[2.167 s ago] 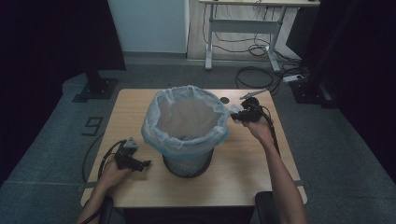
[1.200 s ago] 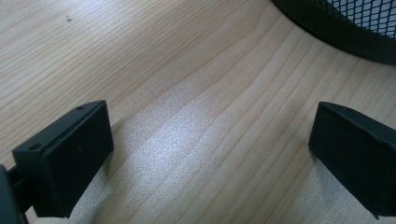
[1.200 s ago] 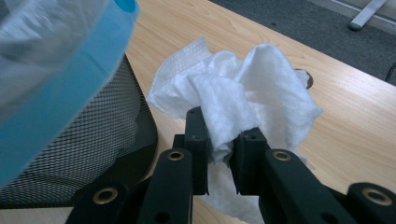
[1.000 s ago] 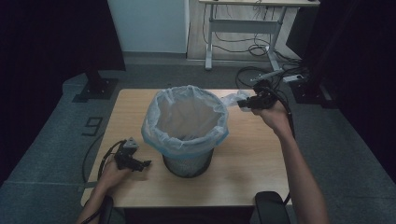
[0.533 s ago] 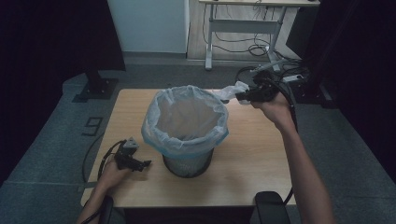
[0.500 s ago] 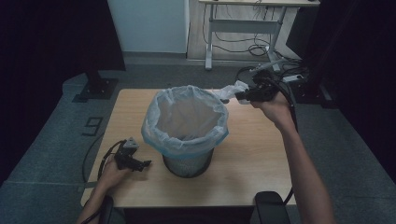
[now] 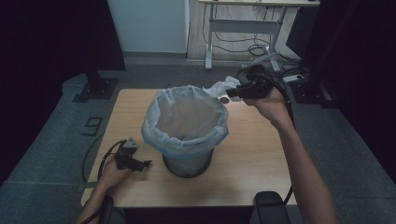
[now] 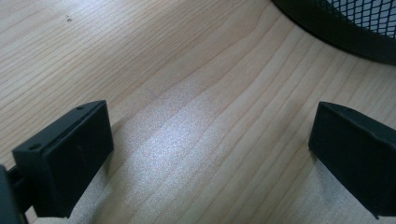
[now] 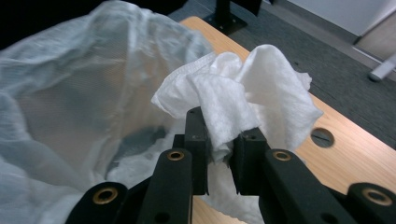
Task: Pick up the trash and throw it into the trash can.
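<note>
We are holding a crumpled white paper tissue (image 9: 243, 100) in the right gripper (image 9: 220, 151), whose two black fingers (image 9: 196, 140) are closing narrowly on its lower fold; the pinched part is sitting between the fingers near their tips, and the rest of the wad is billowing up and out beyond them. In the high view the right gripper (image 7: 237, 91) is hanging in the air just beyond the far right rim of the black mesh wastebasket (image 7: 188, 161), with the tissue (image 7: 223, 87) lying over the edge of the translucent pale blue plastic liner bag (image 7: 184, 119) that is folding down over the basket's rim. In the right gripper view the liner (image 9: 70, 93) is spreading open to the left of the tissue, and a round hole (image 9: 322, 137) in the light wooden desk (image 9: 355, 154) is showing beside the wad.

We are resting the left gripper (image 7: 139, 164) on the desk (image 7: 252, 158) near the wastebasket's base, on its near left side. Its fingers (image 8: 65, 156) are standing wide apart over bare wood with nothing between them, and the basket's dark mesh base (image 8: 345, 23) is curving across the corner ahead.
</note>
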The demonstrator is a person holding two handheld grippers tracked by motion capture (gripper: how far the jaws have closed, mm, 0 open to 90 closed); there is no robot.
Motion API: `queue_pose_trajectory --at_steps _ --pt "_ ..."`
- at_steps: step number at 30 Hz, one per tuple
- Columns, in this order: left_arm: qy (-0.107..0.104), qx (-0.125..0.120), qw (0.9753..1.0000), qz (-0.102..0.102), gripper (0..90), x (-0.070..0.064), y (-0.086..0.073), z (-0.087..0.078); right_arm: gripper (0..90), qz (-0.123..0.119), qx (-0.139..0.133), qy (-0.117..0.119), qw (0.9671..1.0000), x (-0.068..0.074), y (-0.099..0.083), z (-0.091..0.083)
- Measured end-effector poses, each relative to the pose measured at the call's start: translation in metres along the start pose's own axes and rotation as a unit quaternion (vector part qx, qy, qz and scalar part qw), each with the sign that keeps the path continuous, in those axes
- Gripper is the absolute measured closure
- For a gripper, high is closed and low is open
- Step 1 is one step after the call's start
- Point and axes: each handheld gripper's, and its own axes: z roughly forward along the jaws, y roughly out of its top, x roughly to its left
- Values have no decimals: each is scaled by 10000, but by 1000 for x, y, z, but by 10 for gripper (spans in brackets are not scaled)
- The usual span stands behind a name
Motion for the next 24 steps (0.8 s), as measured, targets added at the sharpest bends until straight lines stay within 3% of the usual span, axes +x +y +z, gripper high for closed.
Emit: queue_pose_trajectory --at_steps 11,24 --pt "-1 1 10000 1 0 0 0 0 779 -277 -22 365 9989 29 12 7" --pt "-1 0 10000 0 0 0 0 0 779 -608 12 784 9951 57 21 39"
